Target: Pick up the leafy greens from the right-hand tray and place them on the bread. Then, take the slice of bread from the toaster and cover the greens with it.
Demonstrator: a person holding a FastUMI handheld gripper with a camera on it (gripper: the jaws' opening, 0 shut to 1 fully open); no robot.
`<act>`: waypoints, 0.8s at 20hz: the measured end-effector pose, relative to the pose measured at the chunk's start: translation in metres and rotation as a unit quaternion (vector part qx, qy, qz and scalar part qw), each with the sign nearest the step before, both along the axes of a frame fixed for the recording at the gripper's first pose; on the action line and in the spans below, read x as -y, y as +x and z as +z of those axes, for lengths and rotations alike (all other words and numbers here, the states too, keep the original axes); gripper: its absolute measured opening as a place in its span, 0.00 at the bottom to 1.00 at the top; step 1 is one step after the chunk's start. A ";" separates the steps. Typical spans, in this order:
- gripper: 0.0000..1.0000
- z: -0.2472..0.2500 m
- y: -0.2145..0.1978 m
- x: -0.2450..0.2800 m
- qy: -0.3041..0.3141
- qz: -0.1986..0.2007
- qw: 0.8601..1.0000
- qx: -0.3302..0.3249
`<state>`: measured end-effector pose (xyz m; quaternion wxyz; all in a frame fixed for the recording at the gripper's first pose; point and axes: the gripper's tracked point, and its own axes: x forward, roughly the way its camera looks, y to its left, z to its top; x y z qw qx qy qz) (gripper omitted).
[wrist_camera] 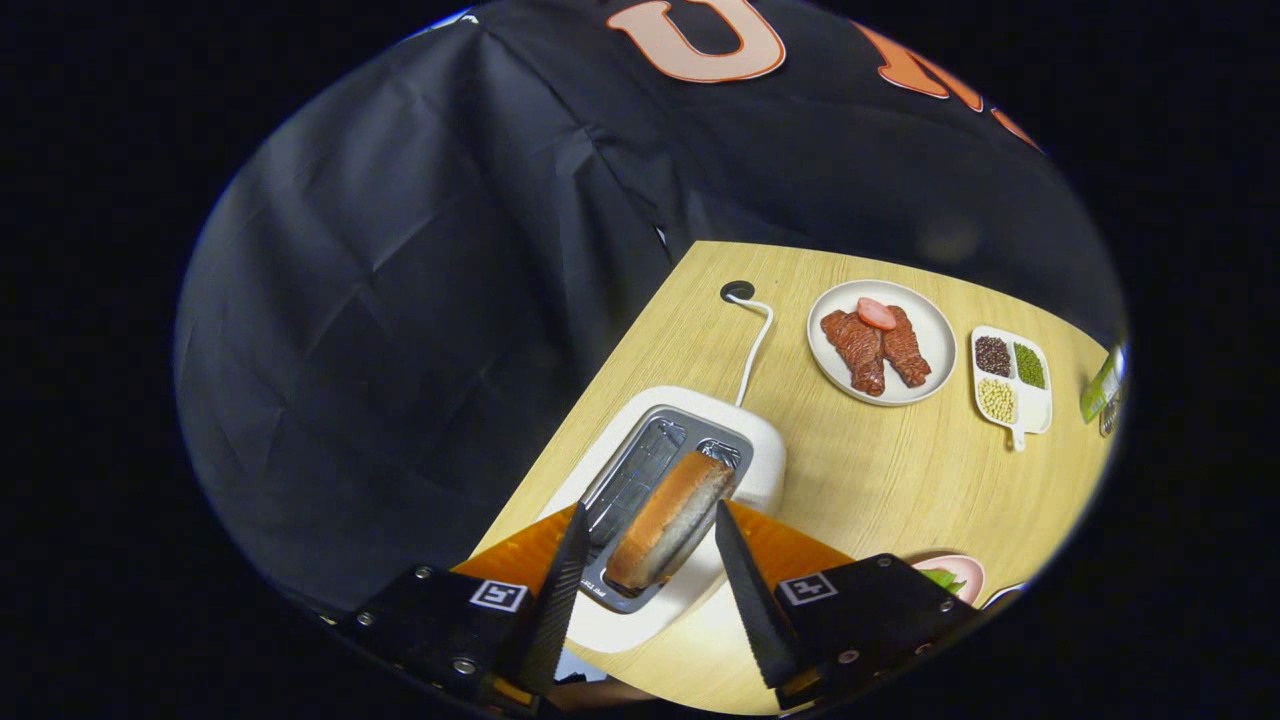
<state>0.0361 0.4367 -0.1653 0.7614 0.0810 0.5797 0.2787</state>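
The slice of bread (668, 520) stands in the toaster (690, 470), in the slot nearer the right jaw, its browned crust uppermost and its pale crumb face turned toward the left jaw. It is seen between the jaws, which are spread wide with a clear gap to either side; nothing is pinched. The gripper (645, 580) hangs above the toaster, so the step in hand is judged to be the taking of the slice. A good grasp would be had if the jaws were lowered squarely over the crust, one to each broad face, and closed gently, since the crumb looks soft and could be crushed. A straight lift is advised so the slot walls are not scraped.

Beyond the jaws, on the tabletop (900, 480), a plate of meat (880, 342) and a divided dish of beans (1010, 378) are set. Just beside the right jaw, greens (940, 578) are glimpsed.
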 end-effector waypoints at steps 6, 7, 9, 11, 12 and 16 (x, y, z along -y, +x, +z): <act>0.53 -0.013 0.005 -0.004 -0.019 0.000 1.000 0.006; 0.51 -0.014 0.006 -0.004 -0.019 0.001 1.000 0.006; 0.46 -0.013 0.003 -0.007 -0.012 0.004 1.000 -0.001; 0.33 -0.013 0.004 -0.003 -0.009 0.000 1.000 -0.005; 0.27 -0.012 0.006 0.000 -0.010 -0.003 1.000 -0.003; 0.11 -0.003 0.009 0.012 0.017 -0.024 1.000 -0.002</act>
